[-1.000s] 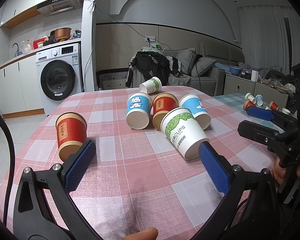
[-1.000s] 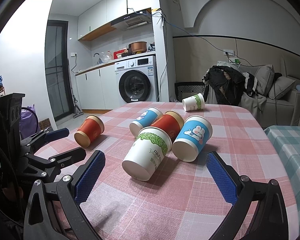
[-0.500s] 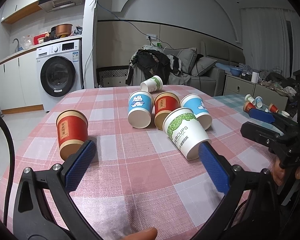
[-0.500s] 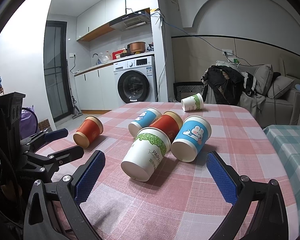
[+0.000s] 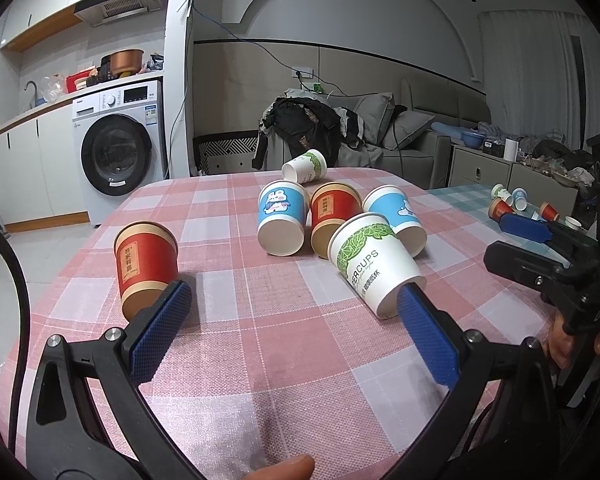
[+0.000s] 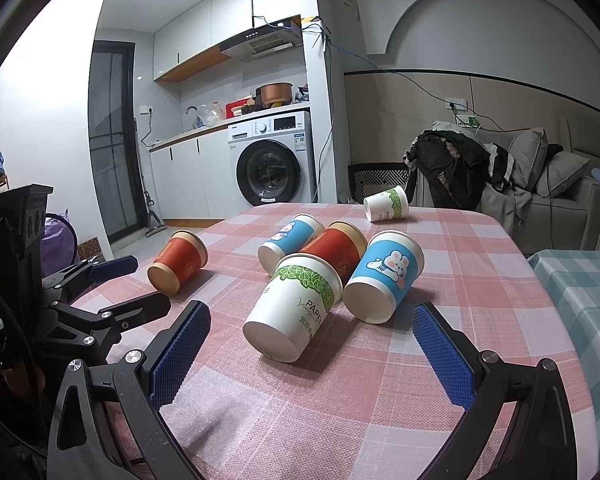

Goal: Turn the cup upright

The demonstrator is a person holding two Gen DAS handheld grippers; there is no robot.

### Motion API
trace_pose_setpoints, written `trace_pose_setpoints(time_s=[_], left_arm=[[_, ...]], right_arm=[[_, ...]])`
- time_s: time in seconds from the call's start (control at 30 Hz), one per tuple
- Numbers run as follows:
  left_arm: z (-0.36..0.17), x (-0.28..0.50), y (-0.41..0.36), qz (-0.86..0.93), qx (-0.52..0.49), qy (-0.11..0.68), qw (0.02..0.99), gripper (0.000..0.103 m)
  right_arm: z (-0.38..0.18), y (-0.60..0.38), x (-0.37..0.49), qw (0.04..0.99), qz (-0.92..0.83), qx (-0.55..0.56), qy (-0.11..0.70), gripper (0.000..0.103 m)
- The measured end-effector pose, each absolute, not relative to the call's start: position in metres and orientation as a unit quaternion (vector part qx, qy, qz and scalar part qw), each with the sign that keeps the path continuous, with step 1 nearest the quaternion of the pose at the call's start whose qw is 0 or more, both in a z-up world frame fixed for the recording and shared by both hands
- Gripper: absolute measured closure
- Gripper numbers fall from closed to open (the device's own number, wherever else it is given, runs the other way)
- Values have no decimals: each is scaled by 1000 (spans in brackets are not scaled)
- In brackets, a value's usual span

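Several paper cups lie on their sides on a pink checked table (image 5: 260, 344). A white cup with green leaves (image 5: 374, 262) (image 6: 294, 306) is nearest, its base toward me. Behind it lie a blue rabbit cup (image 5: 281, 217), a red cup (image 5: 333, 213) and another blue cup (image 5: 396, 212) (image 6: 384, 278). A lone red cup (image 5: 145, 262) (image 6: 178, 260) lies at the left. A small white cup (image 5: 305, 167) lies at the far edge. My left gripper (image 5: 294, 304) is open and empty, low over the near table. My right gripper (image 6: 312, 320) is open and empty, just before the green-leaf cup.
A second table with a teal checked cloth (image 6: 580, 280) stands to the right and holds several small cups (image 5: 508, 200). A washing machine (image 5: 118, 156) and a sofa with clothes (image 5: 340, 132) stand beyond the table. Each gripper shows in the other's view.
Both views have shifted slightly; the cups sit a little lower in frame. The cups have not moved and both grippers stay open.
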State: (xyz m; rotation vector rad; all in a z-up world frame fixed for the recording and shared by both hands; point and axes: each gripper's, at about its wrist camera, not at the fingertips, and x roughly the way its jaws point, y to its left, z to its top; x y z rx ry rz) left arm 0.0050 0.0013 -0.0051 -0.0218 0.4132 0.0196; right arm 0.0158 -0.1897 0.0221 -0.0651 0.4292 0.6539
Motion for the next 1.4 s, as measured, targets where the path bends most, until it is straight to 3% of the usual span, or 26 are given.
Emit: trace_pose_setpoints(time_s=[0.8,1.4], left_arm=[[9,34,20,46,-14,238,970,1],[15,140,34,58,-21,333,941,1]], right_arm=[[29,-198,27,931,284,-18,227,0],[28,-207,30,933,264,-9,244,0]])
